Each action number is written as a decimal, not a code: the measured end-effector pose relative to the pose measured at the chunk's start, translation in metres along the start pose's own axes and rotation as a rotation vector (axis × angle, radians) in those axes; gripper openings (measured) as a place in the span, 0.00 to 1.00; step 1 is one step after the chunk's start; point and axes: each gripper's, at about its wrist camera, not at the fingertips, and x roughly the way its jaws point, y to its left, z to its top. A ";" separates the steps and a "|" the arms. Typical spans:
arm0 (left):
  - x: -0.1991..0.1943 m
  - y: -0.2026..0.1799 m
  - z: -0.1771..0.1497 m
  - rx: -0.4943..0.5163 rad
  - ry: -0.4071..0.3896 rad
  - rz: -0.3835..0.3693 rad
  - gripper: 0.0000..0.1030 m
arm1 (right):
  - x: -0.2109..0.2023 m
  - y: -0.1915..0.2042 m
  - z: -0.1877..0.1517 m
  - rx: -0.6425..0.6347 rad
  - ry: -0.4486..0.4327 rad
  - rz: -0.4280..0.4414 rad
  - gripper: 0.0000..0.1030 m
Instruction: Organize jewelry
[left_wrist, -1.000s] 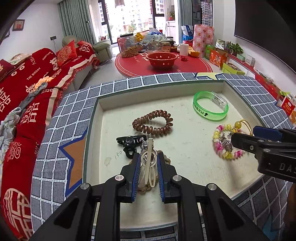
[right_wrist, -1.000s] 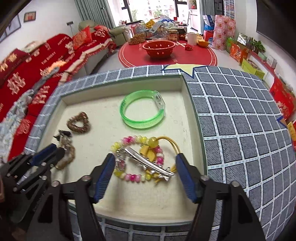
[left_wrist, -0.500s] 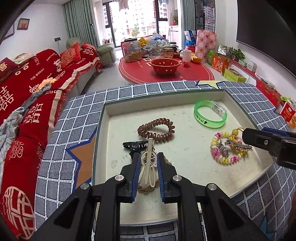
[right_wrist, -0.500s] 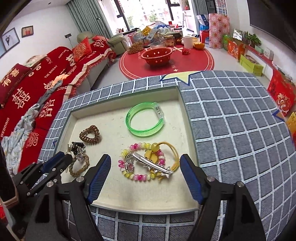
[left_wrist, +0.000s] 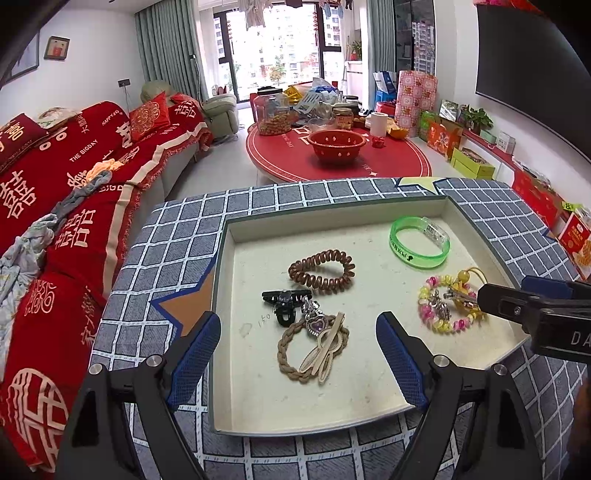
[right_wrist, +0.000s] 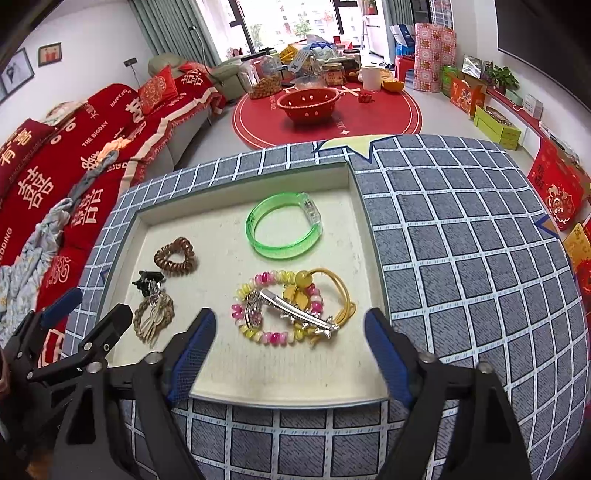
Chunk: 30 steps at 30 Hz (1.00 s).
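Jewelry tray (left_wrist: 221, 280) holds bracelets (both grippers' jaws opening, empty).

A: Any writing to read?

B: "THE BIGDAY" in white on the red sofa cover (left_wrist: 85, 153), far left of the left tongs (left_wrist: 297, 349). "DA" on the right tongs' (right_wrist: 286, 341) black body. Handwritten "150" on the tray floor (left_wrist: 258, 325).

A: The green bangle (left_wrist: 419, 245)?

B: Print too small.

In the tray (left_wrist: 221, 273) before you, the coiled hair tie (left_wrist: 321, 267) lay behind the claw clip (left_wrist: 284, 304); the bangle (left_wrist: 417, 247) lay behind the beaded bracelet (left_wrist: 443, 310), at right.
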 end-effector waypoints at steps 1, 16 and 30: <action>-0.002 0.000 -0.002 0.002 0.001 0.003 0.94 | 0.000 0.000 -0.002 -0.001 0.001 0.001 0.90; -0.036 0.007 -0.043 -0.017 -0.013 0.028 1.00 | -0.024 0.005 -0.037 -0.003 -0.014 0.011 1.00; -0.080 0.002 -0.095 -0.054 -0.015 0.018 1.00 | -0.058 0.004 -0.094 -0.019 -0.039 -0.026 1.00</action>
